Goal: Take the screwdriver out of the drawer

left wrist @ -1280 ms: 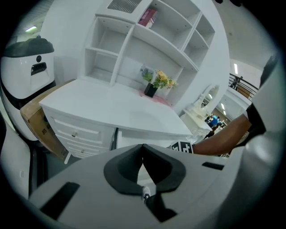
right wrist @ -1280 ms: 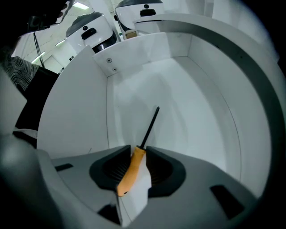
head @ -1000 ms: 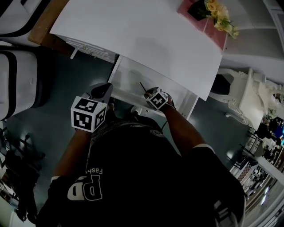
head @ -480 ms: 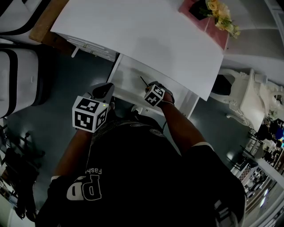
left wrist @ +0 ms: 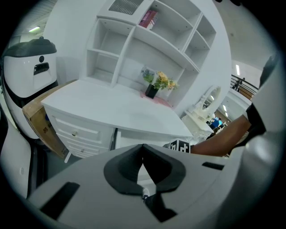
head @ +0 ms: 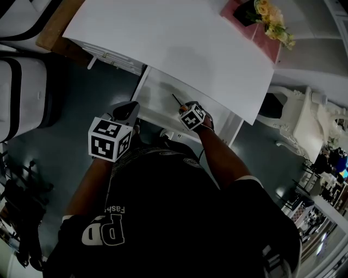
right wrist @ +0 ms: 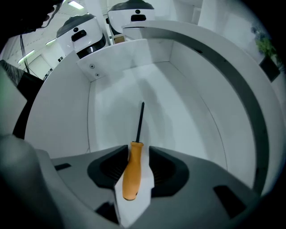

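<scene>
The screwdriver has an orange handle and a thin black shaft, and it lies on the floor of the open white drawer. My right gripper points down into the drawer. Its jaws have just been opening and now stand open on either side of the handle, with a gap on the right. In the head view only the shaft of the screwdriver shows beyond the right gripper. My left gripper hangs at the drawer's near left corner, shut and empty.
The white desk top overhangs the back of the drawer, with a flower pot on a pink mat at its far right. A drawer unit stands on the left. A white ornate chair stands on the right.
The right gripper's cube has shifted and tilted a little above the drawer. The left gripper has stayed where it was.
</scene>
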A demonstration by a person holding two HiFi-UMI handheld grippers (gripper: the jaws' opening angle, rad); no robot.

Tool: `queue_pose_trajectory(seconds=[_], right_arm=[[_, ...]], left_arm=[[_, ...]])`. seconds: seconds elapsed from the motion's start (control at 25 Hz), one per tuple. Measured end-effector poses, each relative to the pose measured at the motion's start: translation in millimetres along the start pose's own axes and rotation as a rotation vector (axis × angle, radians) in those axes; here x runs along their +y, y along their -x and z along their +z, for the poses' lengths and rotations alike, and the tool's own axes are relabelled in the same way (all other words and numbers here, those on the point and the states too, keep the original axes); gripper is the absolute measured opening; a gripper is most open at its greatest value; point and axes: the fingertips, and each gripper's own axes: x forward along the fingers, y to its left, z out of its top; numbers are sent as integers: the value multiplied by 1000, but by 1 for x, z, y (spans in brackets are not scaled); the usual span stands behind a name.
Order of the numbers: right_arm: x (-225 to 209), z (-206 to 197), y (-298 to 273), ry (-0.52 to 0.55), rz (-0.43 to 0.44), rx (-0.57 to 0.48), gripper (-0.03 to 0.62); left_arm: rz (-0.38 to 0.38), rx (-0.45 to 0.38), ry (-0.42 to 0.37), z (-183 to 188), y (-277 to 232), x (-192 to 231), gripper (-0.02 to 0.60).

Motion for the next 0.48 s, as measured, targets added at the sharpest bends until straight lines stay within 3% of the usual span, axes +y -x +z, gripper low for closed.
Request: queue_pose_trajectory(seconds=[0.2, 0.32, 0.48], right_arm=[[2, 2, 2, -7, 12, -1, 145], [5, 2, 2, -9, 19, -4, 83], [8, 2, 4, 0, 19, -1, 77]], left_arm=[[-4, -2, -3, 1, 0, -4, 14], [0, -4, -5, 1, 2, -5, 14], [1, -12, -13, 3, 4, -9, 14]])
